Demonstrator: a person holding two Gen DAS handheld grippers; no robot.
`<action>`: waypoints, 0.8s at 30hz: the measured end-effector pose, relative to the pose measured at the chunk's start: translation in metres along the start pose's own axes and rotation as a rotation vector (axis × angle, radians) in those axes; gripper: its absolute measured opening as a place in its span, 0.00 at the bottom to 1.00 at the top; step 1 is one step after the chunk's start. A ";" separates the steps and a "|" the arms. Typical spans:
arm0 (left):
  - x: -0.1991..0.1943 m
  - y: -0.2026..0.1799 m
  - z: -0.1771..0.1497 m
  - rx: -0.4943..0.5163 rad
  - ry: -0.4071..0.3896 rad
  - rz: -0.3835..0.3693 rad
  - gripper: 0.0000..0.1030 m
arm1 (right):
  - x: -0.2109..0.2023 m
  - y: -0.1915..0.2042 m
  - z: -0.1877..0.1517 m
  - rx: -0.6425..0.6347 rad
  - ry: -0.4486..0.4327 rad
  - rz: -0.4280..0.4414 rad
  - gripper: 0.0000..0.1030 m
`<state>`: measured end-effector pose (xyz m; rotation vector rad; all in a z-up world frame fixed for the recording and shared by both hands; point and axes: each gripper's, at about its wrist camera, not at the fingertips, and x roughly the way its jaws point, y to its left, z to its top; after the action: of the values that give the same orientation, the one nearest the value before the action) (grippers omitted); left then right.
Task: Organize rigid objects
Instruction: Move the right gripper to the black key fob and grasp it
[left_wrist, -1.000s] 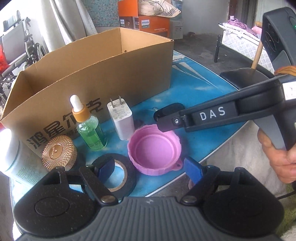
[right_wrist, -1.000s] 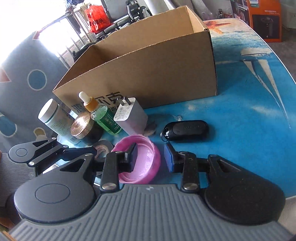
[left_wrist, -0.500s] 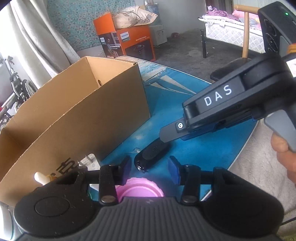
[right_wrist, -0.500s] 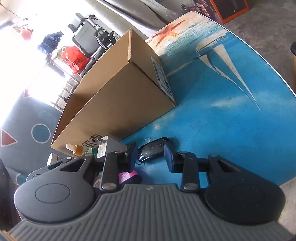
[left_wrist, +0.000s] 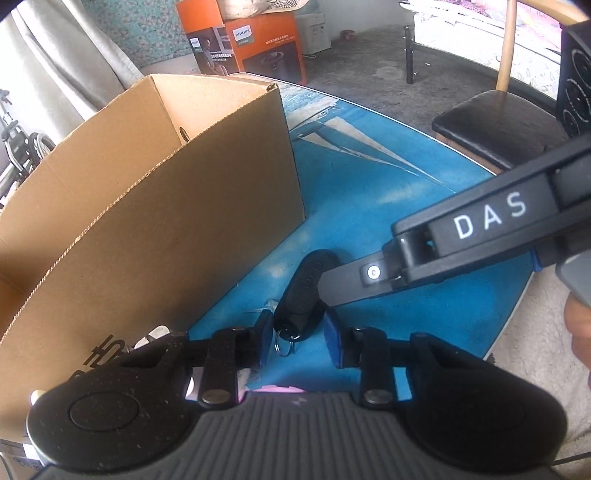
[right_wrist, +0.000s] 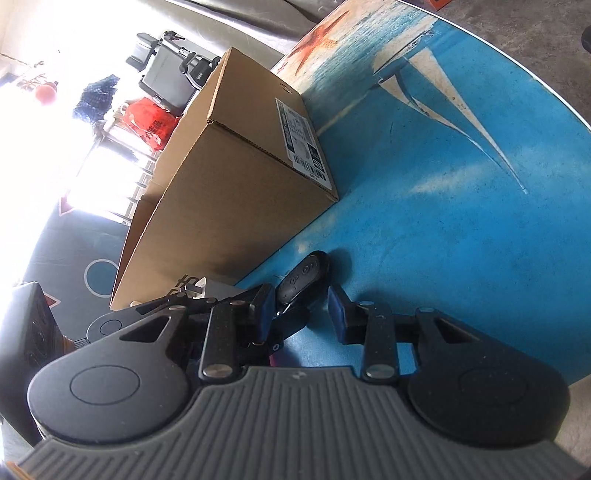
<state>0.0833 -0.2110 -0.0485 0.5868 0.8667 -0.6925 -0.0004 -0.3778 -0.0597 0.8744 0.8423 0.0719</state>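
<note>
A black key fob (left_wrist: 301, 295) lies on the blue table (left_wrist: 388, 206) by the near right corner of the open cardboard box (left_wrist: 166, 206). My left gripper (left_wrist: 298, 338) points down at it. Its jaws are closing, and the fob's ring end sits between the blue pads, which touch its sides. In the right wrist view, the fob's button end (right_wrist: 304, 275) lies just beyond my right gripper (right_wrist: 301, 312), whose narrow gap holds nothing. In the left wrist view, one right finger (left_wrist: 347, 282) reaches over the fob from the right.
A white charger (left_wrist: 155, 334) and a sliver of a pink lid (left_wrist: 275, 388) peek out near the left gripper. The box (right_wrist: 236, 177) walls off the left. The curved table edge (right_wrist: 554, 96) runs on the right, with a black chair (left_wrist: 491, 125) beyond.
Both grippers have swung right, away from the bottles, tape and pink lid, and onto the key fob. The left jaws have gone from wide to narrow around it. The right gripper has rolled.
</note>
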 end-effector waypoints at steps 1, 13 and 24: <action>0.001 0.001 0.001 -0.006 0.000 -0.006 0.26 | 0.003 0.000 0.001 0.004 0.001 0.001 0.30; 0.006 0.004 0.004 -0.014 -0.018 -0.049 0.19 | 0.031 0.005 0.017 -0.003 -0.027 -0.015 0.26; 0.011 0.003 0.011 -0.010 -0.020 -0.031 0.21 | 0.048 0.005 0.024 -0.001 -0.066 -0.011 0.15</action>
<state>0.0958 -0.2202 -0.0518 0.5580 0.8612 -0.7204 0.0501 -0.3711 -0.0777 0.8667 0.7855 0.0335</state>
